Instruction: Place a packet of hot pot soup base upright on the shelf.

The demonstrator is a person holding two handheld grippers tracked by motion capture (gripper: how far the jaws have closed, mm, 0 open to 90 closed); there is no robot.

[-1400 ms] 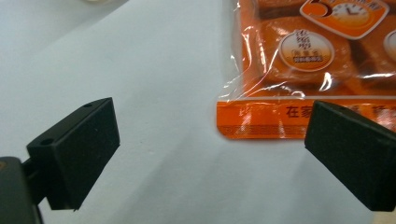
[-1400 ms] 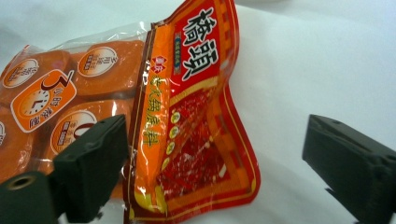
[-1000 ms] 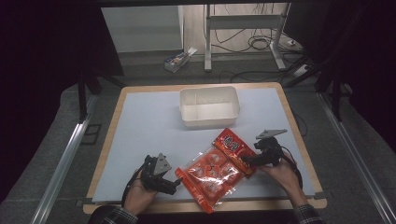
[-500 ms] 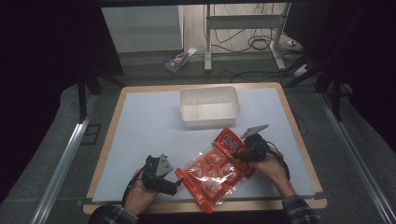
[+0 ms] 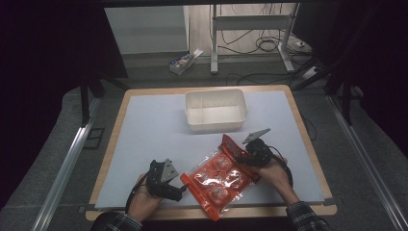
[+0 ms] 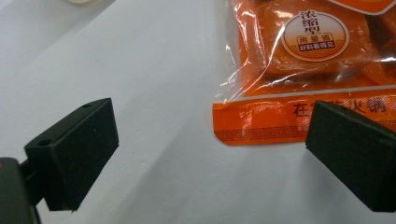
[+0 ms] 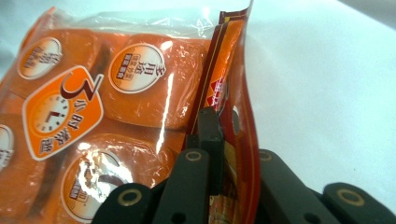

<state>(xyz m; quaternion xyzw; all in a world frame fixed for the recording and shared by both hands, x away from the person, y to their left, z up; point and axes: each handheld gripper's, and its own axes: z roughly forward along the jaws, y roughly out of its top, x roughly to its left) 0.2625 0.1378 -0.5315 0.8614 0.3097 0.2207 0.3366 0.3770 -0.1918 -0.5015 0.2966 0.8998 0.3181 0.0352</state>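
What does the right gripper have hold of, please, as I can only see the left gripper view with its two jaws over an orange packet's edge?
Observer: The right gripper has just closed on the top seal of the orange packet.
Operator: Is there anywhere to put it?
Observer: An empty white tub stands farther up the table, beyond the packet.
Operator: And my left gripper?
Observer: The left gripper is open; one jaw overlaps the packet's bottom seal, without gripping it.

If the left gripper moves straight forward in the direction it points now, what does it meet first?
Probably the orange snack bag: its sealed bottom edge lies just ahead of the open left gripper, nearer one jaw. Depth is unclear.
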